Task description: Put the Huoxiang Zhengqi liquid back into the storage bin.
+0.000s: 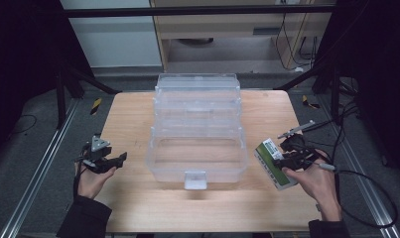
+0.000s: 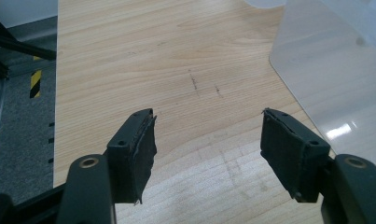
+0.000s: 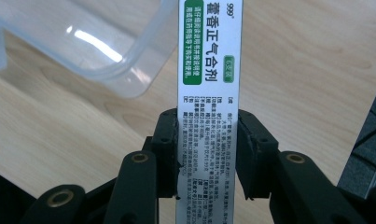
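Over the wooden table point(image 1: 138, 198), right tongs point(image 3: 206, 140) clamp the medicine box point(image 3: 209, 70); left tongs point(image 2: 206, 144) gape empty.

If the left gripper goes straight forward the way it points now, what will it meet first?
Probably the bare wooden table: the left gripper, jaws open and empty, points forward and down at it. The clear plastic box lies off to the right of that line, though depth is hard to judge.

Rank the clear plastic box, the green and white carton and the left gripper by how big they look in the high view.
1. clear plastic box, by far the largest.
2. green and white carton, held in the right gripper.
3. left gripper, close to the carton in apparent size, so this order is unsure.
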